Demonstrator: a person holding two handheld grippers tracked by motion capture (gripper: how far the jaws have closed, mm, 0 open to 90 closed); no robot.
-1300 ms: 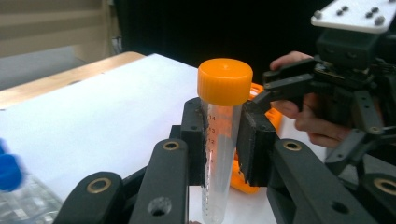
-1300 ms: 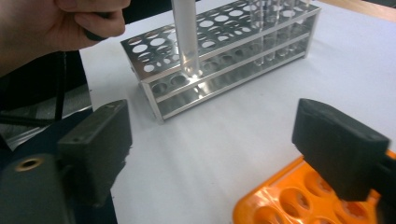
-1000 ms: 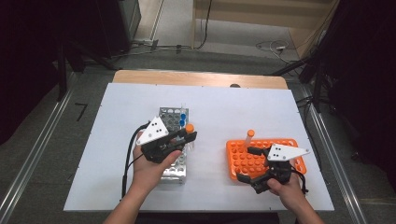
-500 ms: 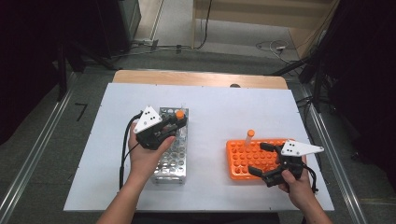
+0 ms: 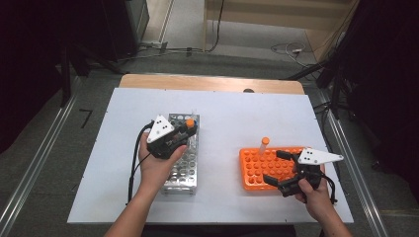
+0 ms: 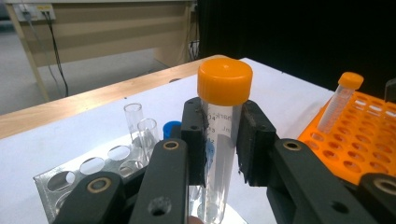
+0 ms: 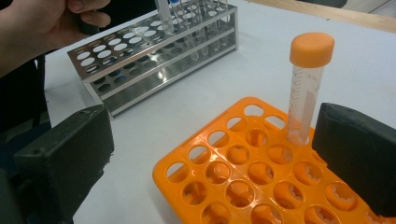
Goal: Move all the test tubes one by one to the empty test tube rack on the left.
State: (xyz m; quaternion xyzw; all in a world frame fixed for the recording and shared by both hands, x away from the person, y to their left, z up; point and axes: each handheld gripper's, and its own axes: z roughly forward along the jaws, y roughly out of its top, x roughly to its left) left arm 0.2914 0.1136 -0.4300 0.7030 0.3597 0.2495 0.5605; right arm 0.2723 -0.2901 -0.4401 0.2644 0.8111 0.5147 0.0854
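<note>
Right now the left gripper (image 6: 221, 140) is clamped on an orange-capped tube (image 6: 223, 121), held upright over the far end of the metal rack (image 5: 182, 163), its lower end at or just above the rack's holes. The likely trouble, as I judge it, is a miss: if the tube tilts or comes down off-centre, its tip may catch the rim of a hole and jam or slip in the pads. Just beyond it in the metal rack stand two bare glass tubes (image 6: 140, 128) and a blue-capped one (image 6: 172, 128), close enough to be knocked. Well to the right of the metal rack sits the orange rack (image 5: 269, 168), with another capped tube (image 7: 307, 84) upright in its far row; the right gripper (image 5: 286, 170) rests there with jaws wide apart, holding nothing.
</note>
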